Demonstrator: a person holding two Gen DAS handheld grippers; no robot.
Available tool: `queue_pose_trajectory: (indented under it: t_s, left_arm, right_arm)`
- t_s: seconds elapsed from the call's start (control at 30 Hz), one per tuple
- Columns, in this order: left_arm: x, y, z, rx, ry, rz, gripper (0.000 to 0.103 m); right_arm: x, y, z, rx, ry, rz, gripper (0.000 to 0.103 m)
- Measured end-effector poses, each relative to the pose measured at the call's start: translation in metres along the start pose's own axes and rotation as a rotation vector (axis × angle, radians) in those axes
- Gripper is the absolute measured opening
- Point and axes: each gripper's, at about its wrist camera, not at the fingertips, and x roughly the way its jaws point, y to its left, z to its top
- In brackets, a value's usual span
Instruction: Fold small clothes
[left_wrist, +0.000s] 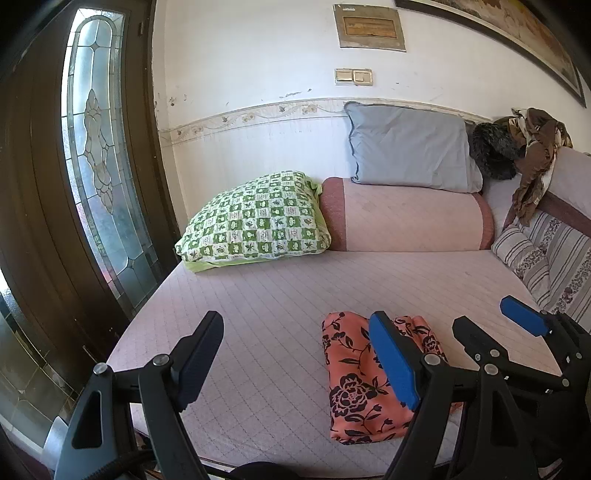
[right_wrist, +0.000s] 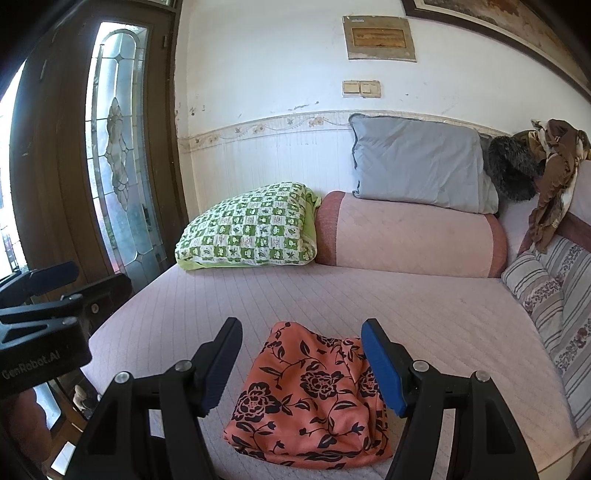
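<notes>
We held the left claw (left_wrist: 295, 363) and right claw (right_wrist: 301, 367) open and empty above the pink quilted bed (right_wrist: 424, 314), where the salmon floral-print cloth garment (right_wrist: 310, 398) lay folded near its front edge. Folding looked done; we judged a final smoothing or setting aside came next.

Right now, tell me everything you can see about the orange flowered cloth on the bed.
The orange cloth is a thin-looking fabric printed with black roses and vines. It lies folded into a rough, slightly rumpled rectangle on the pink quilted bed cover, near its front edge. Nothing grips it.
</notes>
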Motion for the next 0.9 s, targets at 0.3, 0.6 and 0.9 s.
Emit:
queue_pose_trajectory:
  t_s: [0.3, 0.6, 0.9]
  left_arm:
    - [-0.002, 0.005, 0.0, -0.006, 0.003, -0.009, 0.081]
    - [0.009, 0.0, 0.004, -0.001, 0.023, 0.003, 0.081]
    - [0.018, -0.005, 0.009, 0.016, 0.032, 0.019, 0.081]
  right_arm:
    - [0.0, 0.003, 0.002, -0.01, 0.001, 0.001, 0.071]
    - [0.009, -0.003, 0.006, -0.004, 0.004, 0.01, 0.071]
    - [0.016, -0.013, 0.008, 0.01, -0.001, 0.002, 0.071]
